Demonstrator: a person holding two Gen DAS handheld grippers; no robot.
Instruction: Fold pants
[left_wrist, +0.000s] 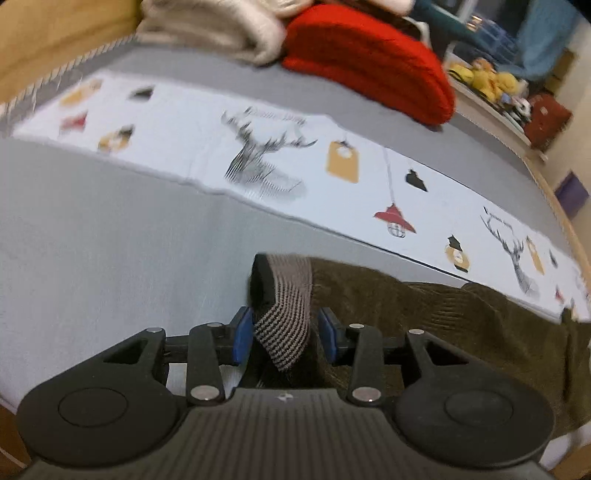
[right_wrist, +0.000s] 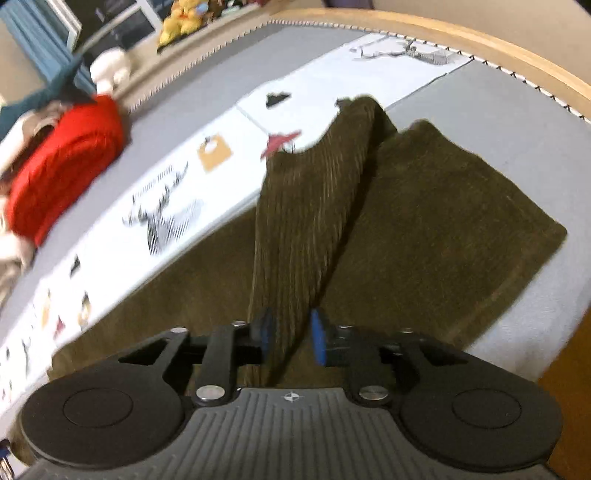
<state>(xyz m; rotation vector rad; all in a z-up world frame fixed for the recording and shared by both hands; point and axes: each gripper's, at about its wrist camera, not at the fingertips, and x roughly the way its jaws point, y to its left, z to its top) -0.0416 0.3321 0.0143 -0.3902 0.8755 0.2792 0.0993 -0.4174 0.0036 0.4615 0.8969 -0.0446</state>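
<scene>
Two hand-held grippers work on the dark olive corduroy pants (right_wrist: 424, 221), which lie on a bed whose grey sheet (left_wrist: 92, 229) carries a white band printed with deer and lamps (left_wrist: 184, 136).

We see the left hand-held gripper (left_wrist: 285, 334) with its blue pads part-way apart around the striped elastic waistband (left_wrist: 286, 306); the left pad touches the band, the right pad stands just off it, so the grip looks slack.

Our right hand-held gripper (right_wrist: 290, 338) has a raised fold of one pant leg (right_wrist: 306, 221) running between its narrowly parted pads; whether they press on the cloth we cannot tell. The other leg lies flat to the right, its hem near the bed's edge.

At the far side sit a folded red knit (left_wrist: 369, 62) and a cream one (left_wrist: 214, 29).
</scene>
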